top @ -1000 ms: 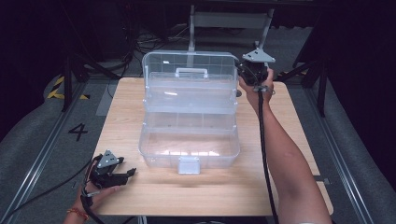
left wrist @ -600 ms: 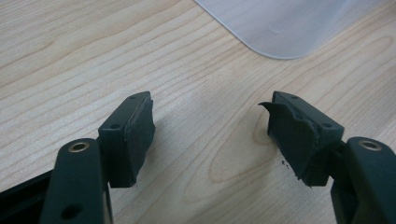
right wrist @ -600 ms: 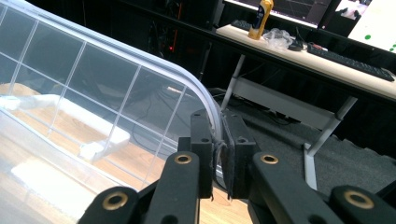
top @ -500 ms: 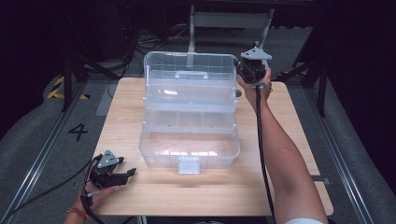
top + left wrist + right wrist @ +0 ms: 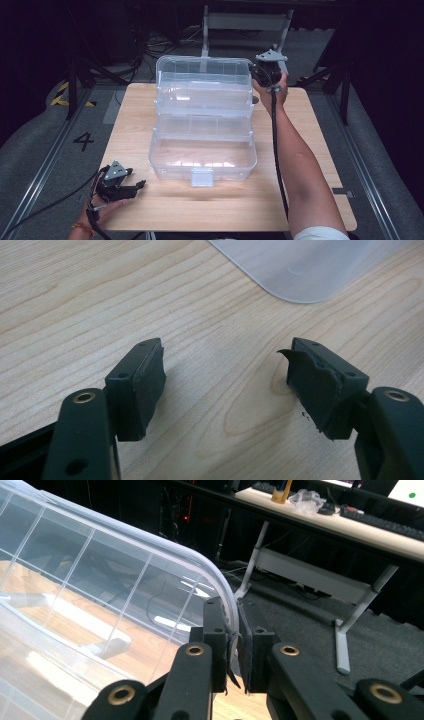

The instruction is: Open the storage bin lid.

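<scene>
A clear plastic storage box stands in the middle of the wooden table, its hinged lid raised upright at the far side. My right gripper is at the lid's far right corner, shut on the lid's rim. In the right gripper view the two jaws pinch the curved edge of the lid. My left gripper rests on the table near the front left corner, open with nothing between its fingers. A corner of the box lies just beyond it.
A white latch sticks out of the box's front wall. Beyond the table's far edge are a metal desk frame and dark floor with cables. Bare table surface lies to the right of the box and along the front edge.
My right gripper, still shut on the lid's rim, has shifted slightly left and down. The left gripper has stayed where it was.
</scene>
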The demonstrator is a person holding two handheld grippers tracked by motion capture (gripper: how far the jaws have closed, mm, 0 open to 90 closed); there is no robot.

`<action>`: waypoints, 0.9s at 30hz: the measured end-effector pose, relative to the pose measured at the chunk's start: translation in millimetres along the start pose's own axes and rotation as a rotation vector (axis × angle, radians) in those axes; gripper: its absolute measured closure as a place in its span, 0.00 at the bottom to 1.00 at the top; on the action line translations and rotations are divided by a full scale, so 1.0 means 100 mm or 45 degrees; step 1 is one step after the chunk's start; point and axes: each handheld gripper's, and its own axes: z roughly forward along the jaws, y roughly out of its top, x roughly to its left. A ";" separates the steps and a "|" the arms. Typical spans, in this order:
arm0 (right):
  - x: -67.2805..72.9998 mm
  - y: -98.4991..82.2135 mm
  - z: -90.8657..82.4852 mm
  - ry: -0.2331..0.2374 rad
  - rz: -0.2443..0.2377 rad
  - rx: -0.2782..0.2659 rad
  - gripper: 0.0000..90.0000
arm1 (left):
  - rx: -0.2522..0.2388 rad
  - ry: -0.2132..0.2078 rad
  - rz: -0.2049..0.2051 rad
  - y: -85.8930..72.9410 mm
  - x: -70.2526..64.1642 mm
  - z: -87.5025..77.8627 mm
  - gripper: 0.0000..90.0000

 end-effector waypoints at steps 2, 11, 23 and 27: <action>0.00 -0.01 0.02 0.004 -0.001 0.010 0.93 | 0.000 -0.001 0.000 0.00 0.00 0.00 0.35; -0.01 -0.04 0.12 -0.003 -0.021 0.032 0.92 | -0.005 -0.001 -0.006 0.00 0.00 0.00 0.35; -0.02 -0.11 0.21 0.001 -0.014 0.070 0.91 | -0.003 -0.001 -0.004 0.00 0.00 0.00 0.35; -0.03 -0.12 0.23 0.010 0.000 0.074 0.91 | -0.003 -0.001 -0.004 0.00 0.00 0.00 0.35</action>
